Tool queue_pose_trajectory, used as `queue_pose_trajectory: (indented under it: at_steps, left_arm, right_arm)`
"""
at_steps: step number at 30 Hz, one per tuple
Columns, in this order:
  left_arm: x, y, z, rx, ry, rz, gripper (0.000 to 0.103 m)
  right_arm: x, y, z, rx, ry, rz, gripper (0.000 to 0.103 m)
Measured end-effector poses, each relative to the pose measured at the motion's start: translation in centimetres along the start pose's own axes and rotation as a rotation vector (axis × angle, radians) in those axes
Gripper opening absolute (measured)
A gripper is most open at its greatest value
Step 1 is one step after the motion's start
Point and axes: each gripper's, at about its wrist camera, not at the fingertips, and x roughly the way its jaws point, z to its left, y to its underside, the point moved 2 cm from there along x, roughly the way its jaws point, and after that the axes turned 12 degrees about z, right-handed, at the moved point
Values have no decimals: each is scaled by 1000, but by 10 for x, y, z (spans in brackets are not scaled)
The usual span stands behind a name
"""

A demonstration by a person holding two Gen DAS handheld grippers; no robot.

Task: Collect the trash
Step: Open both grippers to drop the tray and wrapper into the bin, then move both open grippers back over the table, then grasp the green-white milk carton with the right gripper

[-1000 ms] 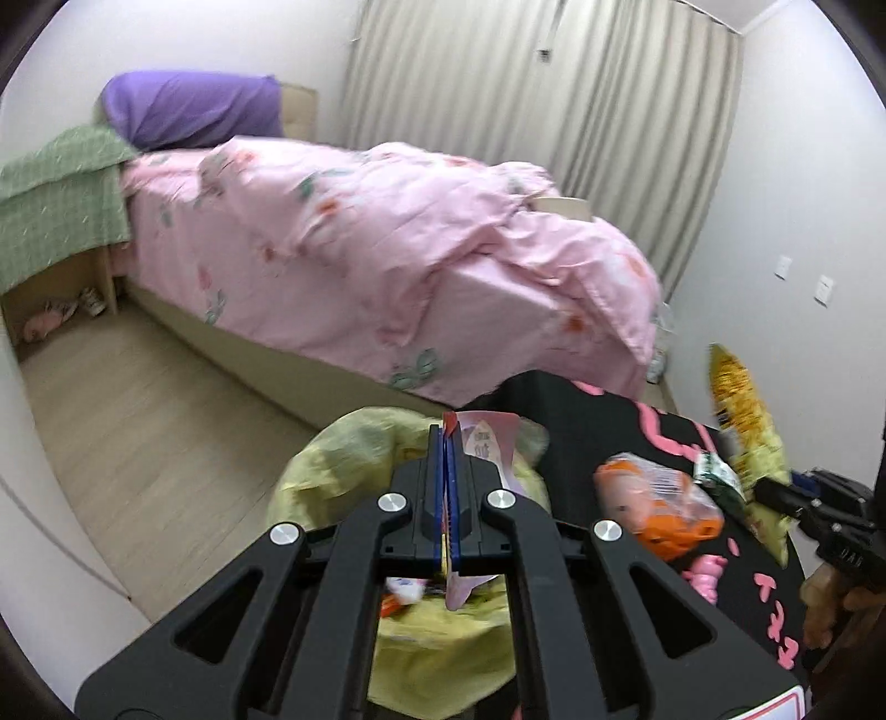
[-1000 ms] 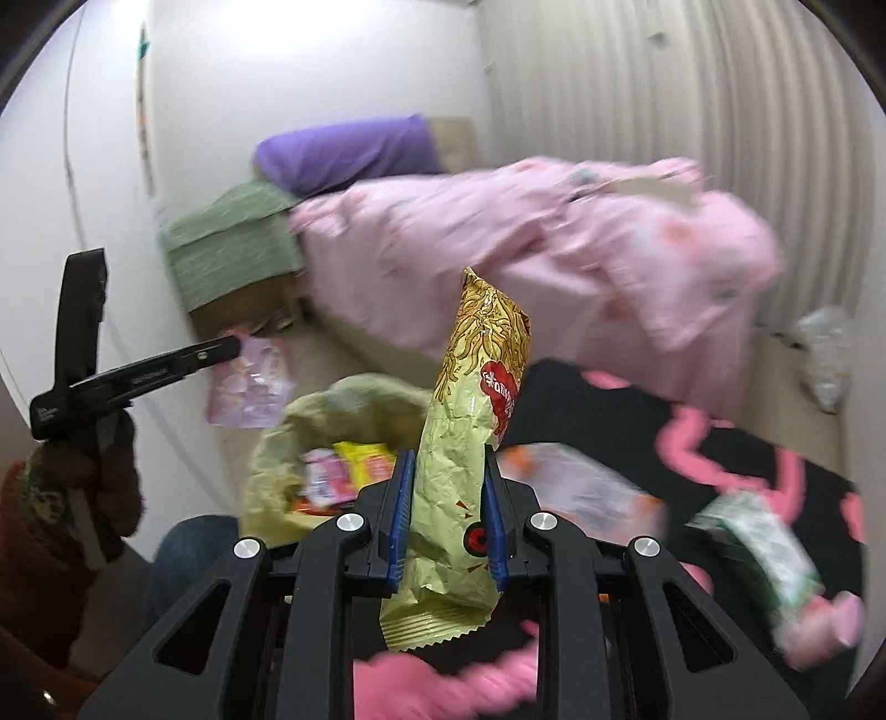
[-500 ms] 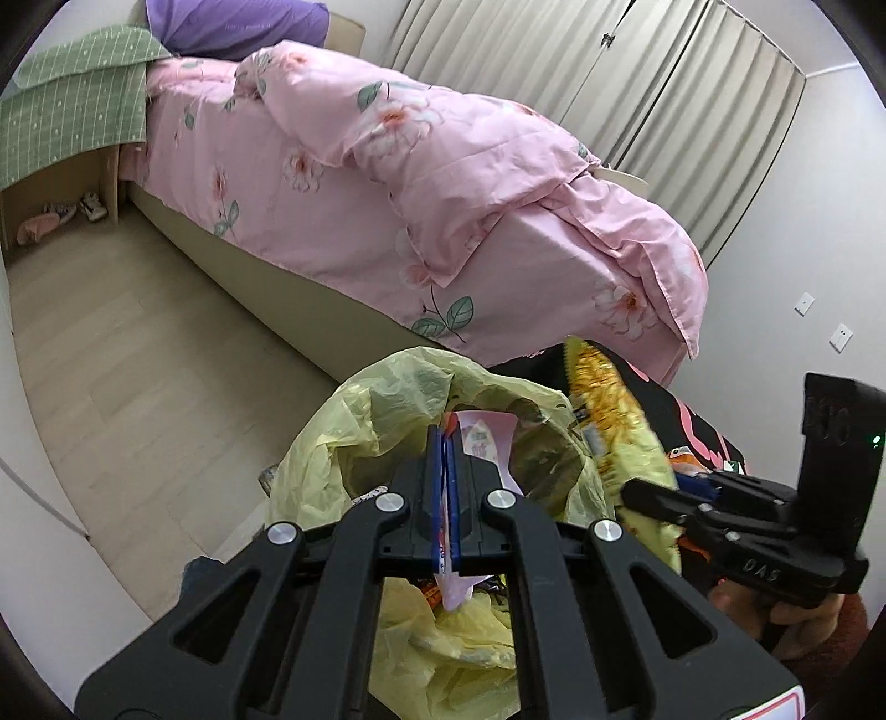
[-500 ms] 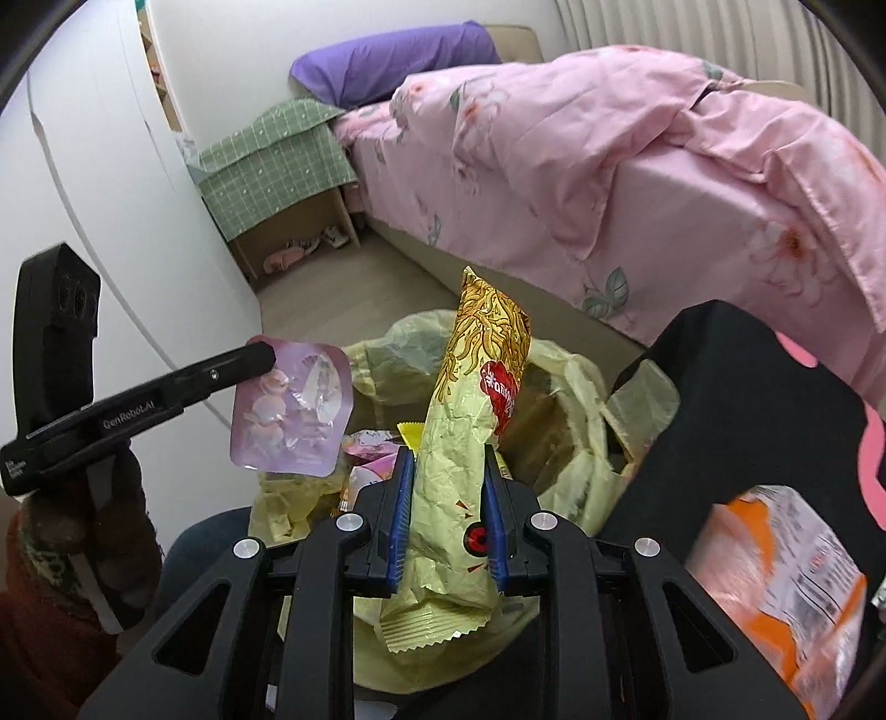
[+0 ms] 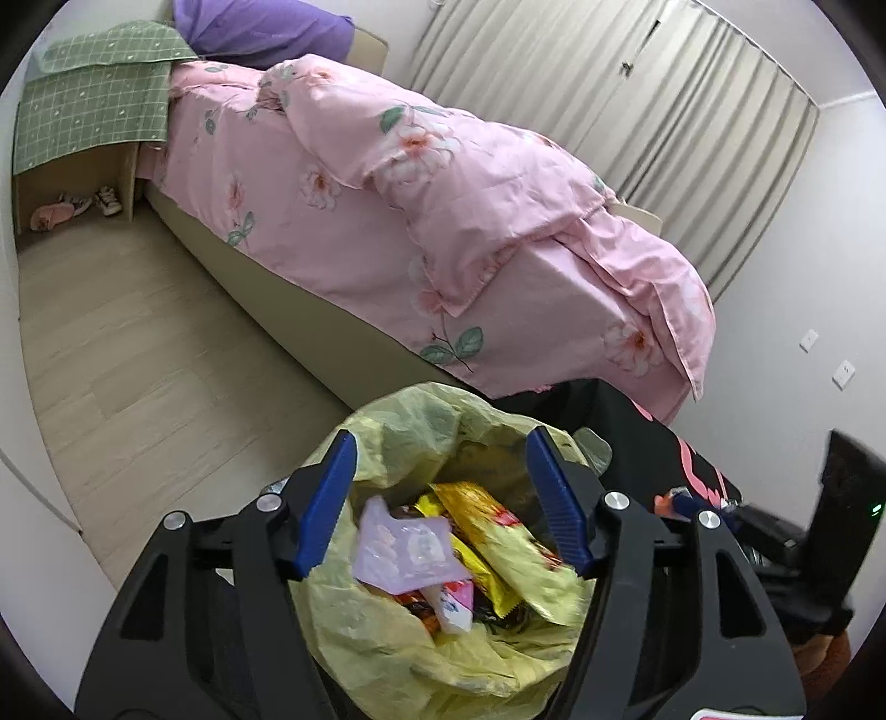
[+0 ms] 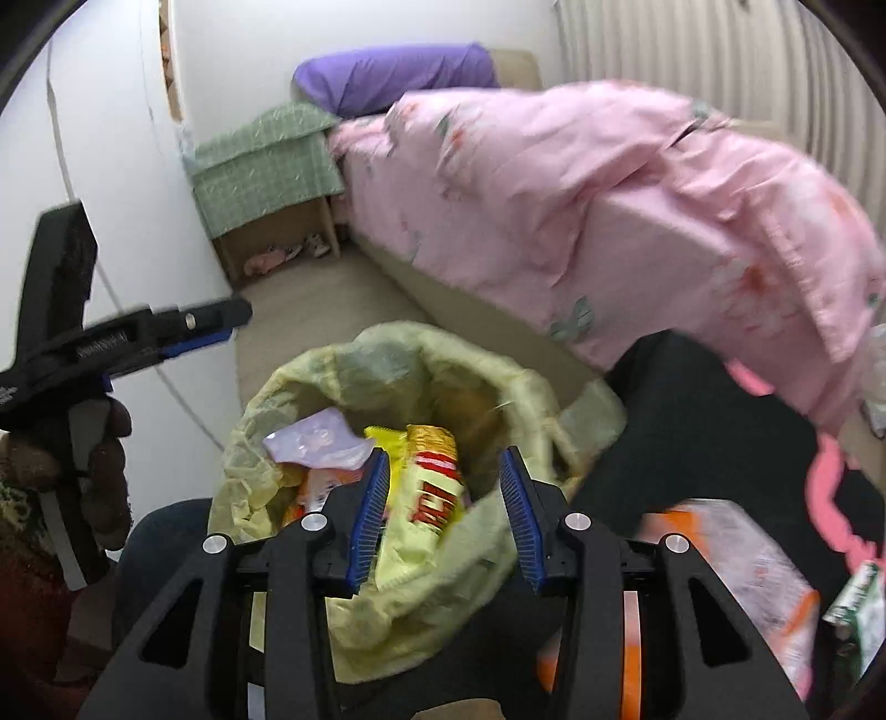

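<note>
while both grippers are hanging over the yellow trash bag (image 5: 387, 637) at lower centre, the left gripper (image 5: 440, 498) and right gripper (image 6: 446, 509) are gaping wide, holding nothing; the lilac wrapper (image 5: 404, 551) and yellow snack packet (image 6: 429, 482) are lying inside.

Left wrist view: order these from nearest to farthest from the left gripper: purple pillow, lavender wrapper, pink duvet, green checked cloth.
1. lavender wrapper, in the yellow trash bag right below the open left gripper.
2. pink duvet, on the bed beyond the bag.
3. green checked cloth and purple pillow, both at the bed's far end, upper left; too close to call.
</note>
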Motion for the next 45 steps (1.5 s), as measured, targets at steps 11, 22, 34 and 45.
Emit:
queue_pose_trajectory:
  at_steps: [11, 22, 34, 45]
  left_arm:
    - [35, 30, -101, 238, 146, 137, 61]
    - [67, 68, -192, 375, 244, 246, 61]
    - [60, 76, -197, 389, 207, 221, 61]
    - [68, 79, -183, 342, 234, 229, 61]
  right_arm:
    - [-102, 71, -106, 150, 219, -101, 40]
    - [-125, 161, -222, 340, 352, 41, 40]
    - [-75, 111, -303, 442, 305, 146, 40]
    - [-67, 141, -279, 569, 111, 174, 40]
